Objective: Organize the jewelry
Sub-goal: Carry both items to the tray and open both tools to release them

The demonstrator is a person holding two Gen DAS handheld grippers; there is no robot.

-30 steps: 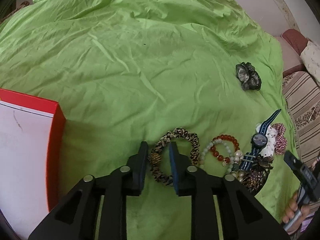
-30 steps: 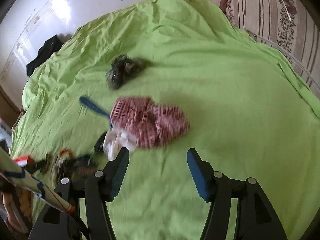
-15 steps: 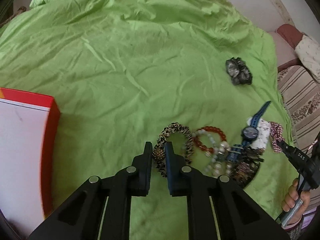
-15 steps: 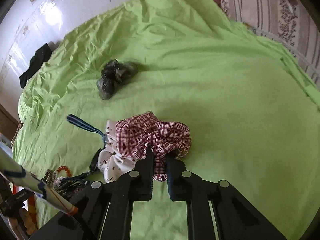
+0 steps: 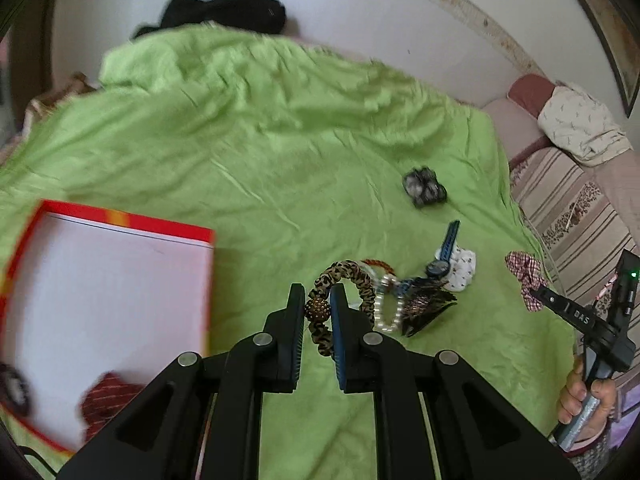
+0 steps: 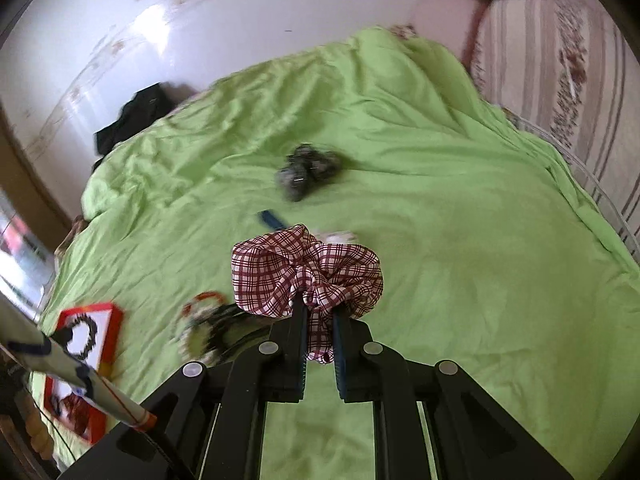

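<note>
My left gripper [image 5: 317, 300] is shut on the leopard-print scrunchie [image 5: 352, 276], pinching its beaded ball, and the scrunchie hangs lifted above the green sheet. My right gripper [image 6: 319, 312] is shut on the red-and-white plaid scrunchie [image 6: 304, 268], also raised; this plaid scrunchie [image 5: 524, 272] shows at the right of the left wrist view too. A red-rimmed white box [image 5: 104, 280] lies at the left and holds a dark red scrunchie [image 5: 106, 400]. A pile of bracelets, a pearl band [image 5: 390, 308] and a blue-strapped watch [image 5: 442, 256] remains on the sheet.
A dark grey scrunchie [image 5: 424, 186] lies alone further back on the green bedsheet [image 5: 280, 140]. A white scrunchie [image 5: 464, 266] sits by the watch. Black clothing [image 5: 224, 14] lies by the wall. Striped cushions [image 5: 568, 208] border the right. A hand [image 5: 588, 396] grips the right tool's handle.
Both grippers closed, the left on the leopard scrunchie and the right on the plaid one, then rose with them off the sheet. The red box came further into view.
</note>
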